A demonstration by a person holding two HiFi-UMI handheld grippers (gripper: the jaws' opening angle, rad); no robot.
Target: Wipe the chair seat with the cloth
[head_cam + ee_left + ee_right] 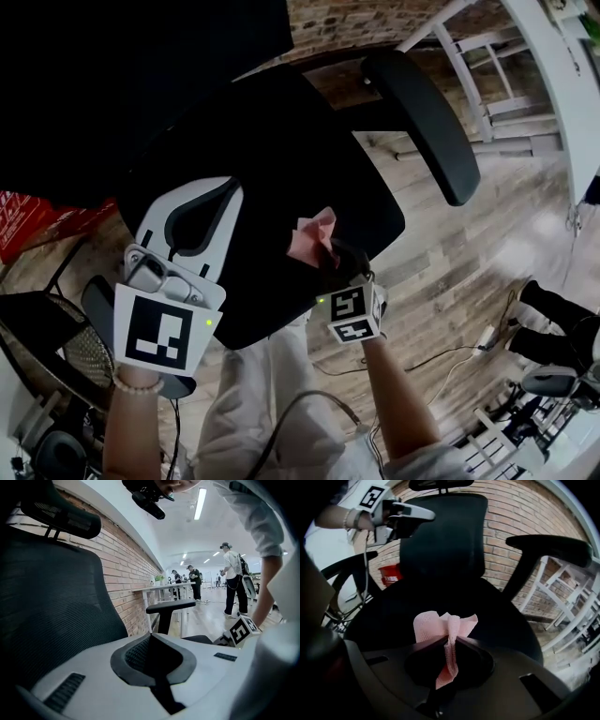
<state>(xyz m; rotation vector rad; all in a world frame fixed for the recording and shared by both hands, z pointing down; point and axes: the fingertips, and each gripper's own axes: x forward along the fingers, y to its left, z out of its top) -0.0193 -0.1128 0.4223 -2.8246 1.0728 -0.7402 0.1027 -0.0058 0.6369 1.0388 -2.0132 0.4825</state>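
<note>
A black chair seat (272,159) fills the middle of the head view, with one armrest (422,122) slanting across the upper right and wooden floor (469,244) beyond it.

The black right gripper (328,253) sits just right of centre, over the front part of the seat. Its jaws are pressed together on a pink cloth (312,236). In the right gripper view the cloth (440,625) is pinched at the gripper (450,639) tips. A crumpled fan of it stands up beyond the jaws, and a narrow tail hangs back into the hollow between them. Past the cloth lie the seat (393,602), the backrest (445,536) and a brick wall (525,513). Whether the cloth touches the seat cannot be told.

The white left gripper (230,187) lies at the lower left of the head view, over the seat's near left edge. Its own view shows the gripper (151,634) closed tip to tip with nothing between the jaws, pointing past the mesh backrest (47,597) towards the armrest (171,605). In the right gripper view it appears raised at the upper left (431,515), beside the top of the backrest.
</note>
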